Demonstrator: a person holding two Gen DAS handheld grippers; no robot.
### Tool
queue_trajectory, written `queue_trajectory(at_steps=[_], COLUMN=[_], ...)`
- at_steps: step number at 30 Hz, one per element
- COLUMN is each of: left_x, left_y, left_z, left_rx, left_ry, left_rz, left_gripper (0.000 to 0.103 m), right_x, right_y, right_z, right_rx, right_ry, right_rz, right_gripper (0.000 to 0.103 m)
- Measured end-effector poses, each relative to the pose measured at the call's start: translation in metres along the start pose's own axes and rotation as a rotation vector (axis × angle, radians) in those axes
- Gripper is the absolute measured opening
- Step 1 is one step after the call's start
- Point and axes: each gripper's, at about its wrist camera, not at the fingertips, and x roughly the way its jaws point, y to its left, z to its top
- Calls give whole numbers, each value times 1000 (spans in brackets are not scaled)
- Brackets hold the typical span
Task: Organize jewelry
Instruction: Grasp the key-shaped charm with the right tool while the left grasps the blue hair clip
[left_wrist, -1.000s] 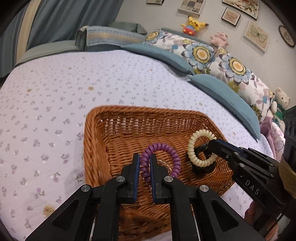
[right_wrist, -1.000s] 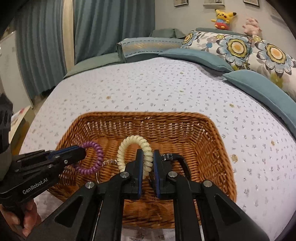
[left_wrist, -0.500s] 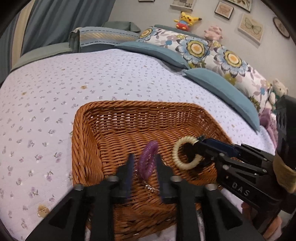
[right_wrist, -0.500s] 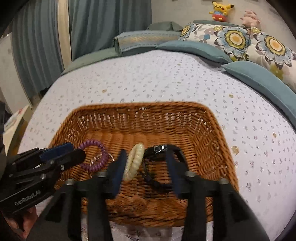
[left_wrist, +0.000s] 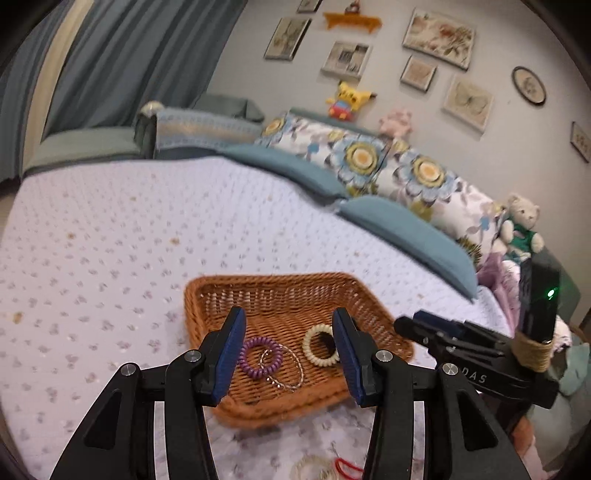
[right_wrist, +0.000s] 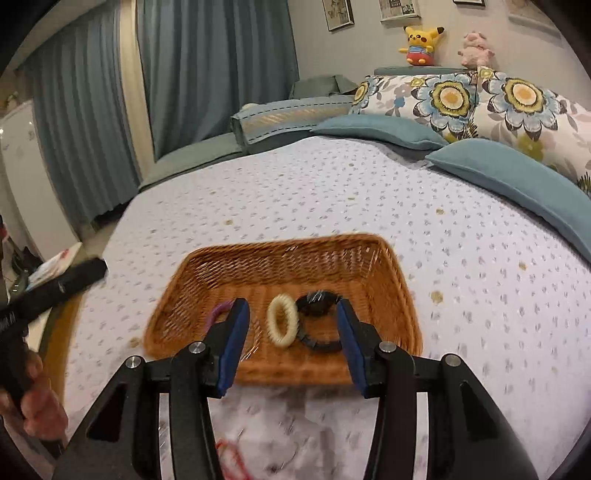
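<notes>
- Bed (left_wrist: 110, 229) carried the wicker basket (left_wrist: 207, 295), ahead of both grippers.
- Left hand-held gripper (left_wrist: 288, 354) and right hand-held gripper (right_wrist: 291, 343) hung wide open, empty.
- Loose red band (left_wrist: 347, 467) lay nearer, below the left one.
- Purple coil (left_wrist: 258, 356) and cream coil (right_wrist: 282, 319) rested in the basket.

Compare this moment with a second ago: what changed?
Both claws let go and pulled back. The left claw dropped the purple coil band; the right claw dropped the cream coil band. Both bands now lie in the basket, which stayed put.
</notes>
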Motion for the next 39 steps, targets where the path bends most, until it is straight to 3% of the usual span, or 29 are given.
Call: queue_trajectory(at_steps=[5, 10, 18, 27, 34, 39], left_x=[-47, -74, -59, -34, -28, -22], left_y=[7, 15, 47, 48, 39, 33], left_z=[-10, -53, -122, -146, -150, -149], left_rx=[-35, -32, -106, -88, -62, -36], left_ry=[-16, 58, 301, 387, 395, 399], left_rz=[-9, 50, 109, 106, 97, 92], left_gripper=[50, 50, 50, 50, 50, 50], right_x=[-30, -42, -60, -91, -85, -78], right_y=[6, 12, 33, 74, 91, 88], right_z=[-35, -75, -143, -187, -202, -203], right_rx=[-11, -16, -38, -176, -299, -307], right_ry=[33, 110, 252, 319, 340, 324], right_rz=[-3, 24, 164, 306, 258, 198], right_gripper=[50, 51, 51, 51, 50, 29])
